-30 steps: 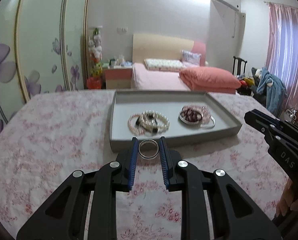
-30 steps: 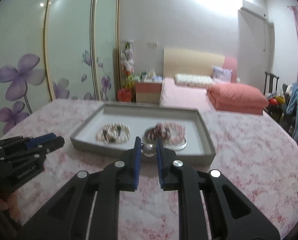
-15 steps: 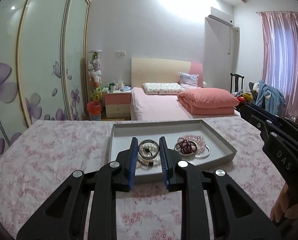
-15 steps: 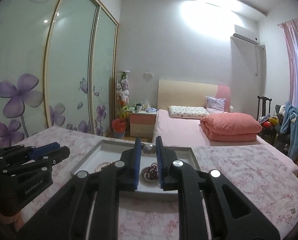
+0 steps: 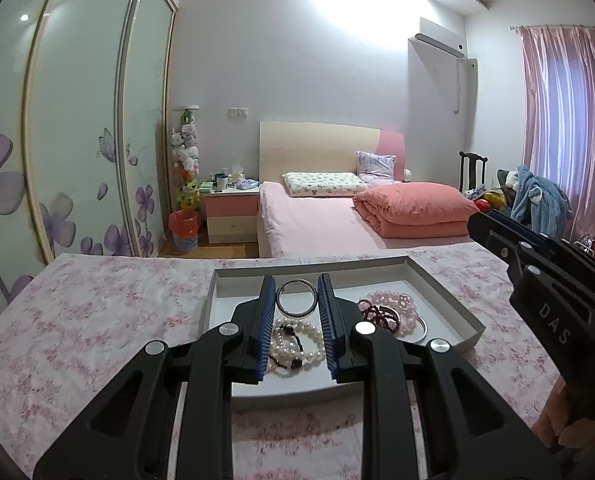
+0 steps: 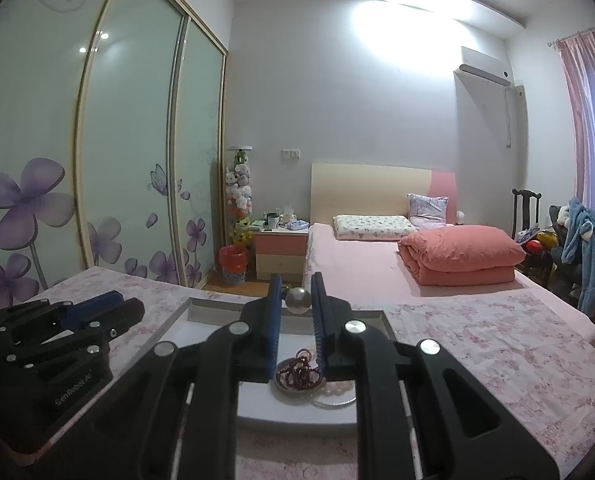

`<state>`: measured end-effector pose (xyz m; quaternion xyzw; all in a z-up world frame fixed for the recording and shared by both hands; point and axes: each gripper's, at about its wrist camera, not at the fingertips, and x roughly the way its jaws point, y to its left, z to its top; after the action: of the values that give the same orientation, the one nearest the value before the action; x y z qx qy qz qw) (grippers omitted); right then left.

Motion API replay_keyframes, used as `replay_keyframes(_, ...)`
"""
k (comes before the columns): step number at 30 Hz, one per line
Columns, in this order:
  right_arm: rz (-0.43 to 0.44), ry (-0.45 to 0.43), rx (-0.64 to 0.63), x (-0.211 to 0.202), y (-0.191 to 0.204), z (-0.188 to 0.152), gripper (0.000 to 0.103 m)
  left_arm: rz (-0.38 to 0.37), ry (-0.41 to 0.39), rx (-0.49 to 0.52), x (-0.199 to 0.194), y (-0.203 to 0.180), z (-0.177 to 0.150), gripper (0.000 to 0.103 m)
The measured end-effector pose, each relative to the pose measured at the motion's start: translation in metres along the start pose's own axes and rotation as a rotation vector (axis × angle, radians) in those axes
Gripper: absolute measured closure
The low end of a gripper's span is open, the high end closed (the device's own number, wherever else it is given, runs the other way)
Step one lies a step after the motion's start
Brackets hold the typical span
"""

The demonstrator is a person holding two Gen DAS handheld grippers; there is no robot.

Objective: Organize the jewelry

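My left gripper (image 5: 296,300) is shut on a silver bangle (image 5: 296,298) and holds it above the grey tray (image 5: 445,284). In the tray lie a white pearl bracelet (image 5: 297,342) and a pile of pink and dark red bead bracelets (image 5: 389,310) on another silver bangle. My right gripper (image 6: 296,300) is shut on a round silver bead (image 6: 297,300), held above the tray's far rim (image 6: 213,308). The dark red beads (image 6: 301,372) show below it. The right gripper also shows in the left wrist view (image 5: 545,280), the left gripper in the right wrist view (image 6: 57,332).
The tray sits on a table with a pink floral cloth (image 5: 97,320). Beyond it stand a bed (image 5: 317,216) with a folded salmon quilt, a nightstand (image 5: 231,212) and sliding wardrobe doors (image 5: 77,120).
Both grippers have risen and moved forward over the tray, each keeping its hold: the bangle on the left, the bead on the right. The jewelry in the tray has not moved.
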<state>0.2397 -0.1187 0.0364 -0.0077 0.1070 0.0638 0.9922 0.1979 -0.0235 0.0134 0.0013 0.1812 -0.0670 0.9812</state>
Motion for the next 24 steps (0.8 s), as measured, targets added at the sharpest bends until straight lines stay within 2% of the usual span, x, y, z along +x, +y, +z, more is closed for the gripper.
replay_keyframes(4,0.003,0.037,0.007,0.025,-0.003,-0.004,0.088,-0.013,0.023,-0.010,0.020,0.000,-0.001,0.081)
replay_keyframes(14,0.059,0.200,0.080,0.096,-0.013,-0.018,0.087,-0.041,0.119,-0.008,0.072,-0.004,-0.008,0.081)
replay_keyframes(16,0.085,0.241,0.117,0.106,-0.017,-0.022,0.081,-0.052,0.152,-0.033,0.081,-0.002,-0.011,0.080)
replay_keyframes(17,0.090,0.249,0.138,0.108,-0.019,-0.023,0.063,-0.055,0.158,-0.044,0.083,0.000,-0.011,0.080)
replay_keyframes(18,0.088,0.242,0.156,0.107,-0.020,-0.024,0.051,-0.056,0.168,-0.063,0.083,0.002,-0.012,0.079)
replay_keyframes(19,0.079,0.229,0.163,0.103,-0.023,-0.024,0.051,-0.057,0.171,-0.069,0.083,0.005,-0.011,0.077)
replay_keyframes(22,0.057,0.206,0.175,0.090,-0.031,-0.019,0.051,-0.041,0.149,-0.090,0.070,0.015,-0.007,0.060)
replay_keyframes(24,0.052,0.196,0.205,0.077,-0.039,-0.015,0.051,-0.036,0.129,-0.113,0.057,0.024,-0.002,0.060)
